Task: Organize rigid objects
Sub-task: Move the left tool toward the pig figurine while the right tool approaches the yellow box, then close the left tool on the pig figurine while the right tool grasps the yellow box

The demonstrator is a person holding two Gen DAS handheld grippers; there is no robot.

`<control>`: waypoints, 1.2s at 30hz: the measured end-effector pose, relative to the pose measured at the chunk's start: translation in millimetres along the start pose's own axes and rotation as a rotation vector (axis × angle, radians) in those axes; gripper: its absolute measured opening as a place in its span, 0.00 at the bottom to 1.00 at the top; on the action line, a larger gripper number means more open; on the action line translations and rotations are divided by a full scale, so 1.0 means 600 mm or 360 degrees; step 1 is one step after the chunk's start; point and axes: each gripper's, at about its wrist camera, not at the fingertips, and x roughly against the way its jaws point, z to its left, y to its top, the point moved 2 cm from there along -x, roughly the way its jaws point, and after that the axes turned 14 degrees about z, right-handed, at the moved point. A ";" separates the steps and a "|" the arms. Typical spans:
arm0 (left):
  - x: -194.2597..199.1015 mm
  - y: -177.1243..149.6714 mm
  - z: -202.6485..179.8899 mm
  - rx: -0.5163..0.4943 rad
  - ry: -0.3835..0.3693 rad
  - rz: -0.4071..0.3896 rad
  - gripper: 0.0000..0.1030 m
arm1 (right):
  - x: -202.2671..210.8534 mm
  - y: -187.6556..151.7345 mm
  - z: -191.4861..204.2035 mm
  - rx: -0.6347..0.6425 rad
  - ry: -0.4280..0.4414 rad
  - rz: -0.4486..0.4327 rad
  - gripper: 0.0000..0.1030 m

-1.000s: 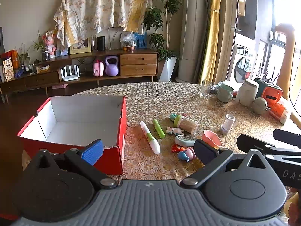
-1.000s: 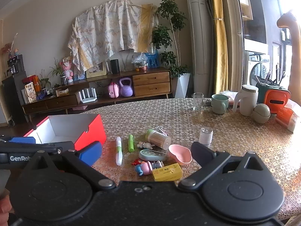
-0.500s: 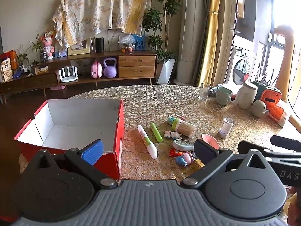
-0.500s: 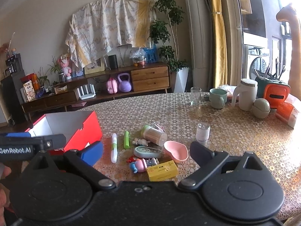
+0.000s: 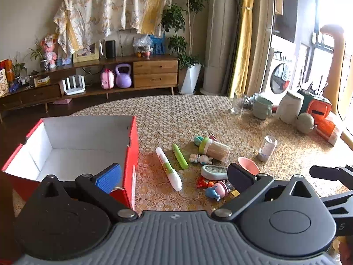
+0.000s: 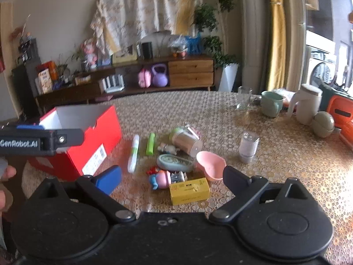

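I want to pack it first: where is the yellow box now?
In the right wrist view the yellow box lies on the table, nearest the camera in the pile, just below the pink dish.

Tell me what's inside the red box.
The red box shows only bare white floor and walls, nothing in it. The left gripper and near wall hide its near corner.

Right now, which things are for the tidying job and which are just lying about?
For the job:
red box
white pen
green marker
toothpick jar
pink dish
yellow box

Just lying about:
green mug
drinking glass
white jug
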 end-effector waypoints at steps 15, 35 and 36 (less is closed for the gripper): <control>-0.139 0.004 -0.036 -0.0078 -0.0123 0.0218 1.00 | -0.113 -0.016 -0.020 0.0182 -0.0024 0.0254 0.83; -0.267 0.006 -0.084 -0.0141 -0.0190 0.0426 0.87 | -0.184 -0.014 -0.038 0.0182 -0.0023 0.0351 0.80; -0.270 0.007 -0.086 -0.0140 -0.0203 0.0430 0.84 | -0.189 -0.012 -0.042 0.0180 -0.0022 0.0348 0.80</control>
